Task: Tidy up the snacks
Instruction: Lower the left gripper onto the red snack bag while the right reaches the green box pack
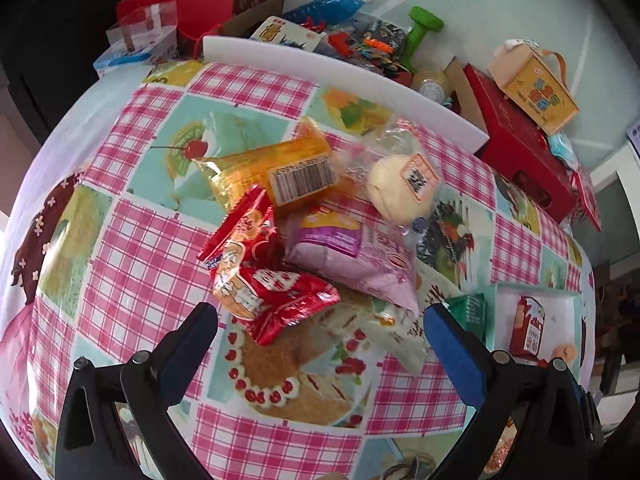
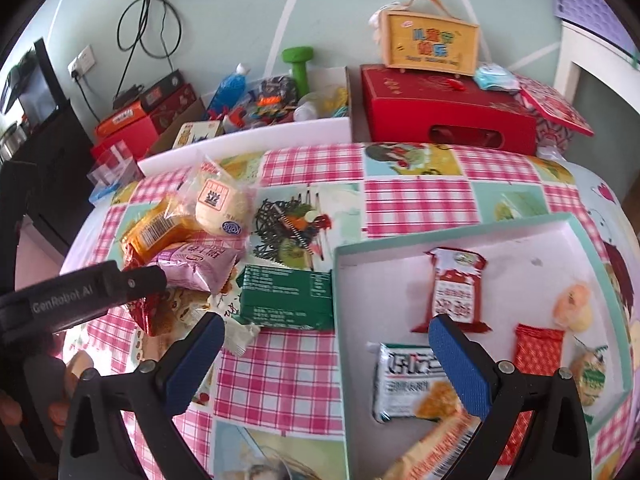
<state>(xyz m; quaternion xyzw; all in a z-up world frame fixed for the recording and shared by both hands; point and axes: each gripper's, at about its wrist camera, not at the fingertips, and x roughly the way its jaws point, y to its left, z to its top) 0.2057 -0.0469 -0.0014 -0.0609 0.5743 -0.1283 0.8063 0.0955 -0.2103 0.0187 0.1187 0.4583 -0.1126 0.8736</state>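
Snacks (image 1: 304, 220) beside green box (image 2: 286, 296)

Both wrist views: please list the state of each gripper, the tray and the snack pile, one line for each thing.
Left gripper: open, empty, over the pile.
Right gripper: open, empty, at the tray's left edge.
Tray: uncovered, several packets flat inside, much floor bare.
Snack pile: unsorted, packets overlapping on the tablecloth.
Green box: closed, flat, beside the tray, outside it.
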